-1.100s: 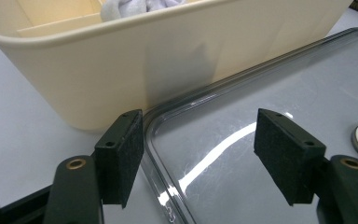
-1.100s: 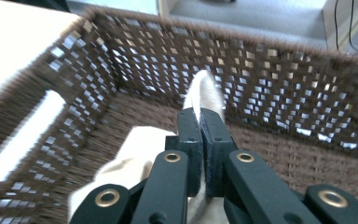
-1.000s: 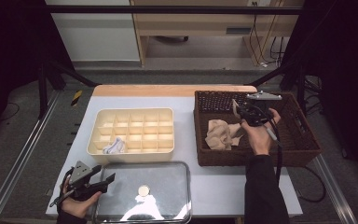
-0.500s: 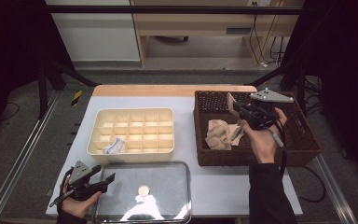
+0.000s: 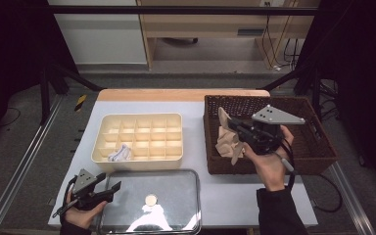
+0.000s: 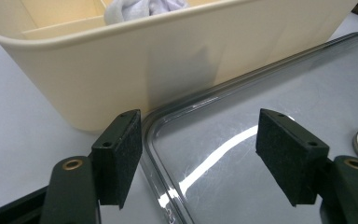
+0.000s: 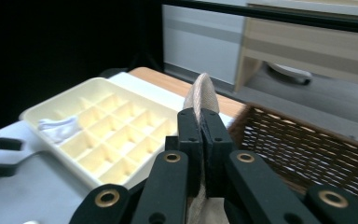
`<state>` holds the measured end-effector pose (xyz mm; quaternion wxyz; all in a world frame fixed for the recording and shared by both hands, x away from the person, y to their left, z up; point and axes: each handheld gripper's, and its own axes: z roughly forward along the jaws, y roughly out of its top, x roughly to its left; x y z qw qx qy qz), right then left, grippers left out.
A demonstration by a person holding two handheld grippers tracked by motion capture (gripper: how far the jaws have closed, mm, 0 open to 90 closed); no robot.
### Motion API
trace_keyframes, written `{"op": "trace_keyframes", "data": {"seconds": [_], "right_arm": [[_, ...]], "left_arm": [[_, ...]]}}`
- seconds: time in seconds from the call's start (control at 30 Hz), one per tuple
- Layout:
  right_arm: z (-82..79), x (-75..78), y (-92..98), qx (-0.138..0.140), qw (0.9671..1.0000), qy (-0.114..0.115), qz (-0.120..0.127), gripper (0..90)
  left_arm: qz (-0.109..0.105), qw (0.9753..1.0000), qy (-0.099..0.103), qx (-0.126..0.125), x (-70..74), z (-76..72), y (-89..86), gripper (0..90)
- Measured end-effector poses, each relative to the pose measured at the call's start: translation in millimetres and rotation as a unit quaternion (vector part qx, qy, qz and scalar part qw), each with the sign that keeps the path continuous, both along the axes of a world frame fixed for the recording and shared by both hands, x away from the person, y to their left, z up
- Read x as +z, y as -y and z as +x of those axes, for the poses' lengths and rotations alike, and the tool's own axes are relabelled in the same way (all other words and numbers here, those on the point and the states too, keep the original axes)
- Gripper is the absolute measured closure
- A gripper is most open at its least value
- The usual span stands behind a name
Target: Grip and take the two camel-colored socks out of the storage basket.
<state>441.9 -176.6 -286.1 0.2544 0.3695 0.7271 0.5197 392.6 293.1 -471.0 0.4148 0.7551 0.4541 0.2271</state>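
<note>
The right gripper [image 5: 231,125] clenches a beige cloth sock [image 5: 227,139] above the brown wicker basket [image 5: 318,152], apparently bound for the cream divided tray [image 5: 137,159]; the left gripper [image 6: 198,154] rests released beside that tray.

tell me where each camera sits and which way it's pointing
High view: above the person's edge of the table, facing forward and down; both hands with the left gripper and right gripper show.
Left gripper view: low on the table, facing the cream tray and clear lid; open jaws show.
Right gripper view: raised by the wicker basket, facing the tray; jaws shut on a beige sock.
All share the tray.
</note>
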Motion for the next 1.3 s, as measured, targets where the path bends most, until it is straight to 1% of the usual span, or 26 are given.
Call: {"op": "trace_keyframes", "data": {"seconds": [0.07, 0.2, 0.27, 0.33, 0.43, 0.5, 0.53, 0.57, 0.63, 0.73, 0.83, 0.9, 0.97, 1.03, 1.17, 1.23, 1.3], "right_arm": [[-5.7, 0.9, -6.0, 0.017, 0.9998, 0.001, 0.004, 88.5], [-16.5, 2.3, -16.9, 0.043, 0.9991, 0.002, 0.004, 88.5], [-21.3, 2.1, -22.4, 0.056, 0.9984, 0.001, 0.005, 88.4], [-25.6, 0.9, -27.7, 0.065, 0.9979, -0.001, 0.004, 88.4], [-30.7, -3.1, -34.0, 0.078, 0.9970, -0.004, 0.002, 88.4], [-34.4, -8.0, -37.2, 0.088, 0.9960, -0.009, 0.005, 88.4], [-34.4, -8.0, -37.2, 0.088, 0.9960, -0.009, 0.005, 88.4], [-36.8, -12.1, -38.8, 0.093, 0.9956, -0.012, 0.005, 88.4], [-40.0, -18.2, -40.6, 0.099, 0.9949, -0.020, 0.007, 88.4], [-44.7, -29.3, -42.5, 0.108, 0.9937, -0.029, 0.006, 88.4], [-48.0, -43.6, -43.4, 0.115, 0.9924, -0.043, 0.001, 88.4], [-48.9, -53.9, -42.4, 0.116, 0.9917, -0.055, 0.002, 88.4], [-49.5, -64.2, -39.9, 0.115, 0.9912, -0.065, 0.001, 88.4], [-51.1, -74.4, -36.0, 0.115, 0.9905, -0.075, 0.001, 88.4], [-55.8, -94.8, -27.1, 0.110, 0.9892, -0.096, -0.011, 88.3], [-57.7, -105.5, -21.9, 0.104, 0.9886, -0.107, -0.018, 88.3], [-59.3, -116.3, -16.0, 0.095, 0.9883, -0.117, -0.020, 88.2]], "left_arm": [[0.007, 1.0000, 0.004, 0.006, 0.0, -0.7, 0.7, 31.5], [0.006, 0.9999, 0.006, 0.010, 0.2, -1.1, 0.0, 33.9], [0.000, 0.9999, 0.002, 0.013, 0.4, -1.3, -0.3, 35.5], [-0.003, 0.9999, 0.002, 0.013, 0.3, -1.5, -0.1, 38.1], [0.000, 0.9999, 0.003, 0.011, 0.0, -1.8, 1.0, 42.0], [0.006, 0.9999, 0.009, 0.009, -0.3, -2.3, 2.0, 44.8], [0.006, 0.9999, 0.009, 0.009, -0.3, -2.3, 2.0, 47.4], [0.007, 0.9999, 0.012, 0.008, -0.1, -2.3, 2.1, 47.4], [0.005, 0.9998, 0.020, 0.003, 0.3, -2.9, 2.2, 51.2], [0.000, 0.9996, 0.027, 0.000, 1.2, -4.0, 2.5, 52.8], [-0.005, 0.9993, 0.036, -0.001, 2.2, -5.0, 2.0, 52.7], [-0.010, 0.9993, 0.036, -0.003, 2.6, -5.2, 1.8, 53.7], [-0.010, 0.9994, 0.032, -0.003, 3.1, -5.3, 1.9, 54.6], [-0.005, 0.9997, 0.024, -0.001, 3.3, -5.2, 2.0, 54.8], [-0.004, 0.9998, 0.017, 0.003, 3.3, -5.0, 2.5, 53.7], [-0.003, 0.9998, 0.017, 0.004, 3.7, -5.5, 2.6, 52.6], [-0.002, 0.9999, 0.016, 0.006, 3.5, -5.4, 2.6, 50.9]]}}
